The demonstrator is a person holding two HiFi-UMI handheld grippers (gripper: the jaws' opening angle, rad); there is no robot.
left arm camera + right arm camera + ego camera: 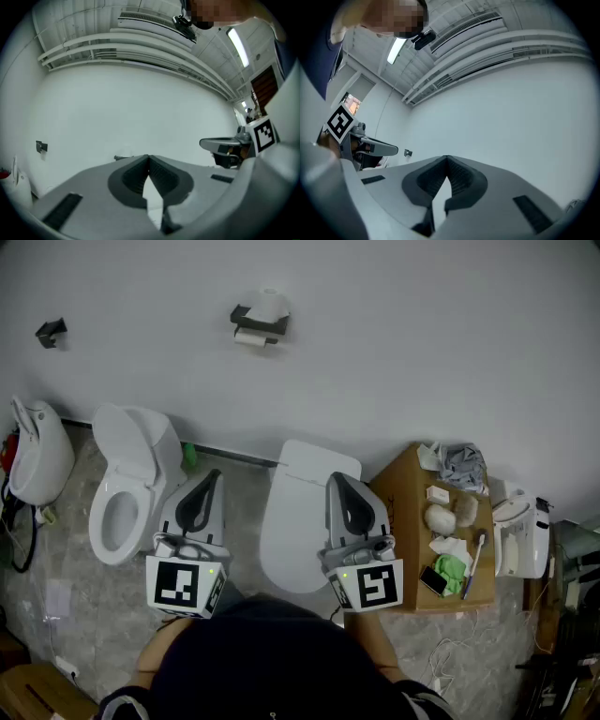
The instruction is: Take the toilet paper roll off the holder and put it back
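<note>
Grippers are both held close to the person's body, side by side. The left gripper [212,476] points level at the wall, and its fingers [131,177] are pressed together with nothing between them. The right gripper [340,480] tilts slightly up; its fingers [425,179] are also pressed together and empty. Below and ahead of them stand a toilet with its lid up [127,498] and a second toilet with its lid shut [298,521]. To the right is a brown bench [401,512] carrying cloths, tissues and a phone.

Farthest off, the toilet paper roll [272,304] sits on its holder [247,319] high on the white wall, well apart from both grippers and more in line with the left one. A small dark bracket [52,331] is on the wall further left.

Step judged: nothing is grasped, so this looks like the start, before the approach to take the roll off. The next move likely calls for spreading one gripper's fingers, reaching up to the wall and closing on the roll, gently since it is soft. The roll then has to be lifted or slid clear of the holder arm. Which end of the holder is open cannot be told from here.
</note>
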